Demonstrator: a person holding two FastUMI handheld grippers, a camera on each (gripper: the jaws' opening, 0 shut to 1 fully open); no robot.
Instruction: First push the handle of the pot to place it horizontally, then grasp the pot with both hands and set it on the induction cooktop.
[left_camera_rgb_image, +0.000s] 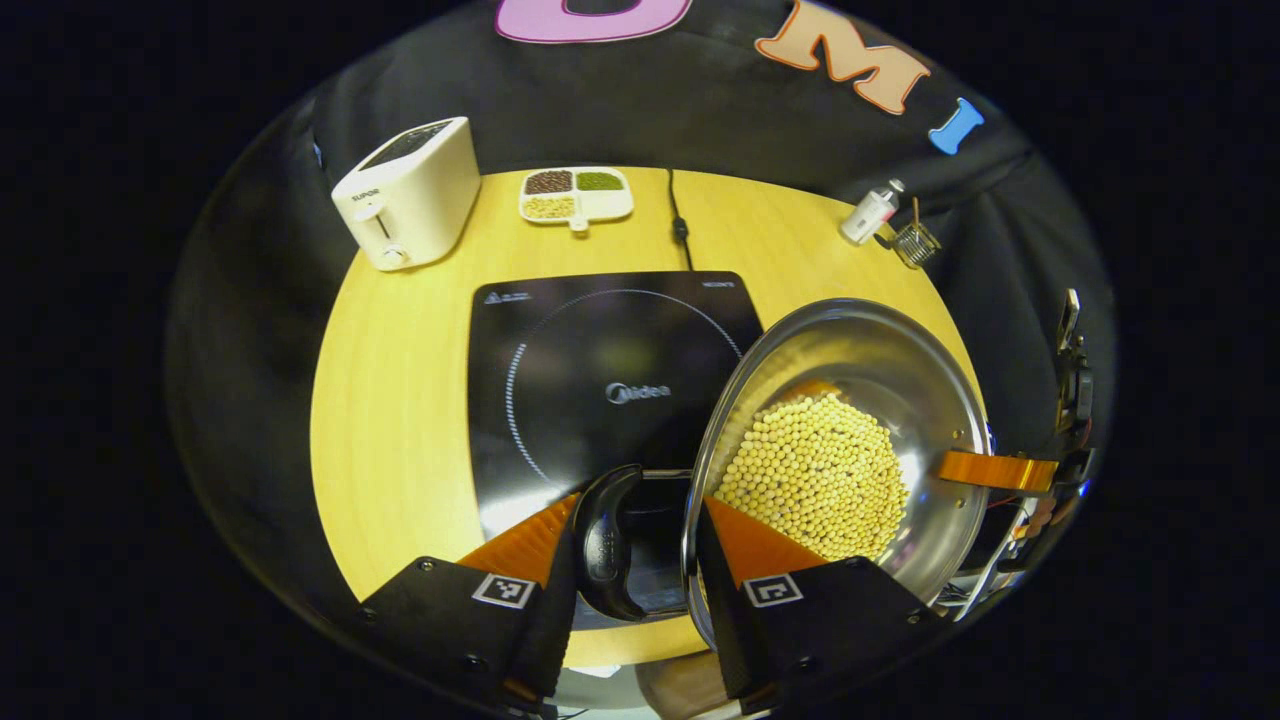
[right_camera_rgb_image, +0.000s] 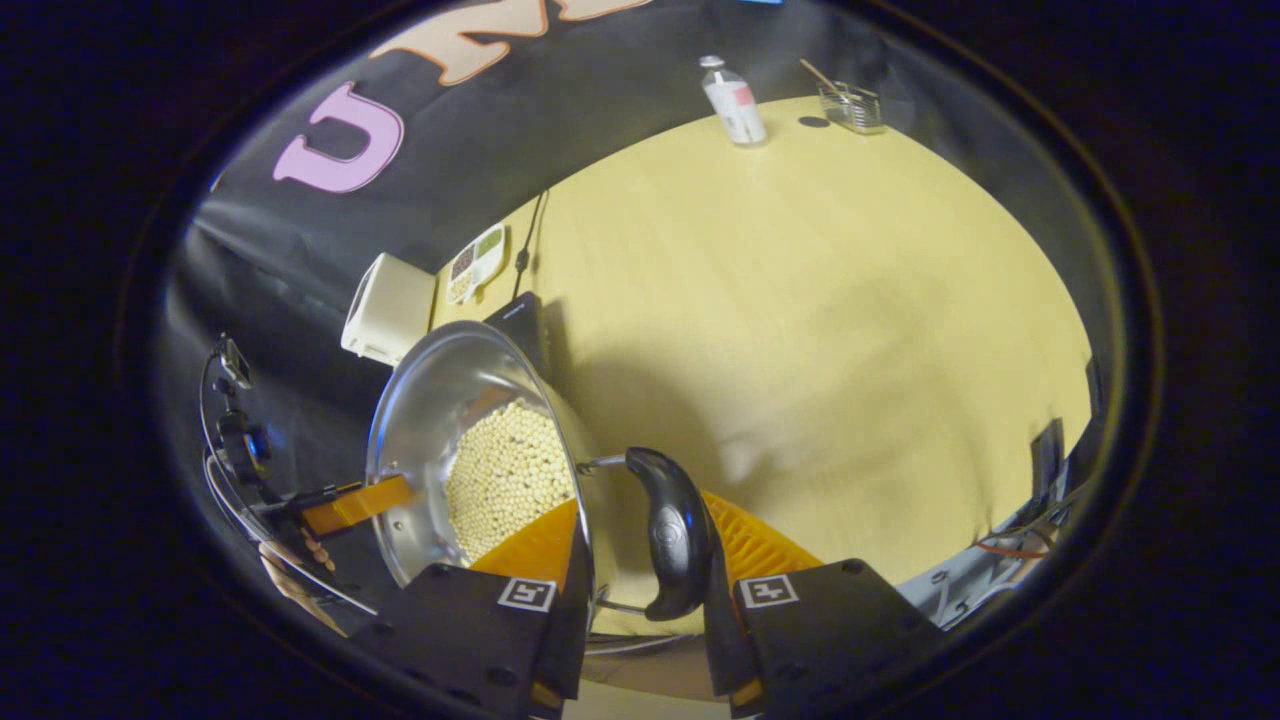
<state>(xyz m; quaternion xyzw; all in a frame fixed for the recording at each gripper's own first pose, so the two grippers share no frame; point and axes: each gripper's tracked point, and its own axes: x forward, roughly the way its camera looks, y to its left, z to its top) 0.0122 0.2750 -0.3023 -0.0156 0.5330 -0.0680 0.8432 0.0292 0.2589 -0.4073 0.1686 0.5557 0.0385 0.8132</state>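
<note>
**Pot gripped at rim, partly over cooktop**

Left hand-held gripper at bottom centre: orange fingers straddle the pot's black side handle and rim, one finger outside the handle, the other inside the pot against the beans. Pot sits lower right, tilted, its left edge overlapping the black induction cooktop at frame centre. Another orange finger touches the pot's right rim. Yellow bench carries a white toaster upper left, divided dish top centre, small bottle and wire basket upper right.
</note>
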